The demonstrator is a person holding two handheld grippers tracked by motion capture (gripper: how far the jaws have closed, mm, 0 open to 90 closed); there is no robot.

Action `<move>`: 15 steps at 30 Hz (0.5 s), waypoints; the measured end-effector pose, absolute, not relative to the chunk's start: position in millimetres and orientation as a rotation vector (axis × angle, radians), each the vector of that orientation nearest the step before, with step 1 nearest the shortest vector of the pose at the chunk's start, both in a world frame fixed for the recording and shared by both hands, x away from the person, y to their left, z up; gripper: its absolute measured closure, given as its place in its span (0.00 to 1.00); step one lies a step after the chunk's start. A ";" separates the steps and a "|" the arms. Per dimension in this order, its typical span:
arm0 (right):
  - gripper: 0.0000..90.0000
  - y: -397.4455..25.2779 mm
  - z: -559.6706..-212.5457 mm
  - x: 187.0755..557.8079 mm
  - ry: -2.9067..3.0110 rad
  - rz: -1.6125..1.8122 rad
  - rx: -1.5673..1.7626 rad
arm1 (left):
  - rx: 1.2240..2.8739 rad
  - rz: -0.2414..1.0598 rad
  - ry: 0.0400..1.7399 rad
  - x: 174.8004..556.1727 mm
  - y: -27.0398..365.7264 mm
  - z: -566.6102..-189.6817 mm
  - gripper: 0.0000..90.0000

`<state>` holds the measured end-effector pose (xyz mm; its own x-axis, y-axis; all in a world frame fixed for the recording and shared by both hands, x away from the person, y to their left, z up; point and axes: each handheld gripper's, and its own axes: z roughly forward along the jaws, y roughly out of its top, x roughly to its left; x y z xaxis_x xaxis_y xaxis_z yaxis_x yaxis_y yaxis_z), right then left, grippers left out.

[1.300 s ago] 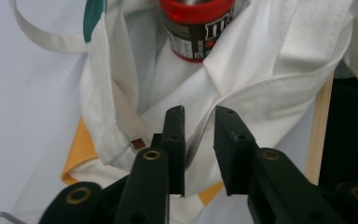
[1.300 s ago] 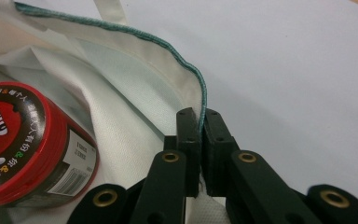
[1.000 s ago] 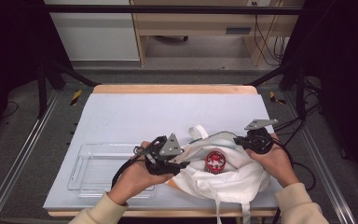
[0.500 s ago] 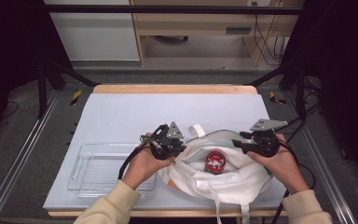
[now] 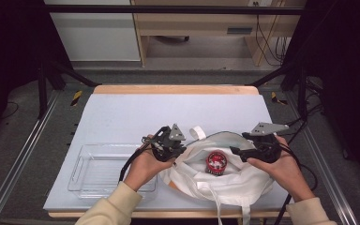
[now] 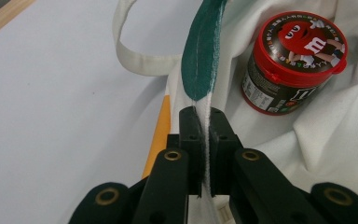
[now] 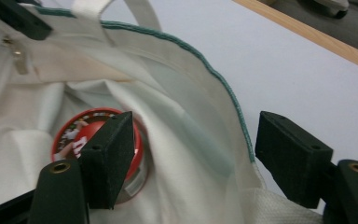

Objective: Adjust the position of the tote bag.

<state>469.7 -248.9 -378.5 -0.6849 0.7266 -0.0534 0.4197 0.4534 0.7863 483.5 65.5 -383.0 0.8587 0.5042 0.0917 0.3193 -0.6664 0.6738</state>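
Observation:
A white cloth tote bag [image 5: 225,187] with a green-trimmed rim lies at the table's near edge, its mouth held apart. Inside it sits a candy jar [image 5: 216,162] with a red lid [image 6: 303,39]. My left gripper [image 5: 180,151] is shut on the bag's rim [image 6: 200,70] at the left of the mouth. At the right of the mouth my right gripper [image 5: 234,152] is open and straddles the rim [image 7: 223,93]: one jaw is inside the bag next to the jar [image 7: 74,135], the other outside over the table. My right gripper [image 7: 196,154] holds nothing.
A clear plastic tray [image 5: 91,168] lies on the white table [image 5: 168,112], left of the bag beside my left hand. A loose bag handle [image 6: 140,60] rests on the table behind the rim. Past the table's wooden far edge [image 5: 173,89] is floor.
My left gripper has moved away from the person with the rim in it, widening the bag's mouth. The right gripper has shifted slightly rightward. The jar stays in place.

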 end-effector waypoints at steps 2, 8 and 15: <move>0.30 -250.9 -380.4 476.2 2.327 1.062 1.009 | 2.349 0.356 0.590 482.6 65.0 -382.7 0.97; 0.21 -259.0 -382.3 477.8 2.295 1.035 1.064 | 2.352 0.355 0.595 483.4 65.3 -382.9 0.97; 0.27 -267.1 -364.7 447.9 2.248 1.116 0.965 | 2.354 0.352 0.603 485.7 63.2 -384.6 0.97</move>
